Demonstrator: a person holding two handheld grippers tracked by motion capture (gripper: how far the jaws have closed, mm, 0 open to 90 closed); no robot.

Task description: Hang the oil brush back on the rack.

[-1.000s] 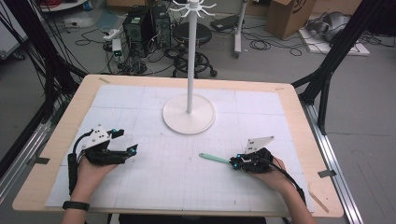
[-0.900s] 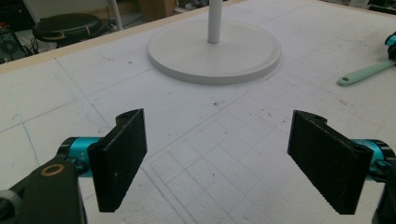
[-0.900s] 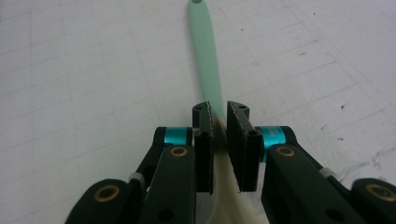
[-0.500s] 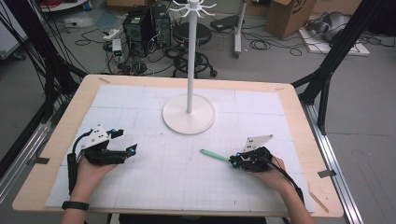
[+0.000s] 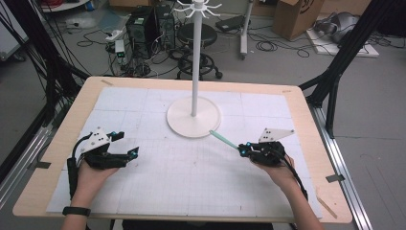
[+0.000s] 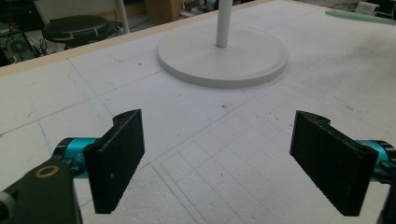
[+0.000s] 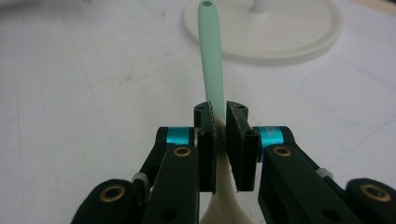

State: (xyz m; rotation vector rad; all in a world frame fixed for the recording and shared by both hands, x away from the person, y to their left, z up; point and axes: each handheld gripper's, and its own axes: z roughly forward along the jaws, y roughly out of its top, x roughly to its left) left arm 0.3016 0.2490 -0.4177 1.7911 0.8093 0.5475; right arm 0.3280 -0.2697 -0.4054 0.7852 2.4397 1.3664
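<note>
My right gripper (image 5: 243, 150) is shut on a utensil with a mint-green handle (image 5: 224, 139) and a cream lower part (image 7: 223, 196). The handle points up-left toward the white stand's round base (image 5: 194, 117), its tip just short of the rim. In the right gripper view, the handle (image 7: 210, 51) runs out from between the closed jaws of my right gripper (image 7: 220, 126), and a small hole shows at its end. My left gripper (image 5: 128, 144) rests at the table's left with its jaws wide apart, and in its own view my left gripper (image 6: 219, 158) holds nothing.
The stand's thin pole (image 5: 196, 57) rises from the base to a ring of hooks (image 5: 197, 6). A white gridded mat (image 5: 191, 182) covers the wooden table (image 5: 57, 143). Cables, a stool and boxes sit on the floor beyond the far edge.
My right gripper has carried the utensil away from the person toward the stand, so the handle tip now nears the base. The left gripper has stayed put.
</note>
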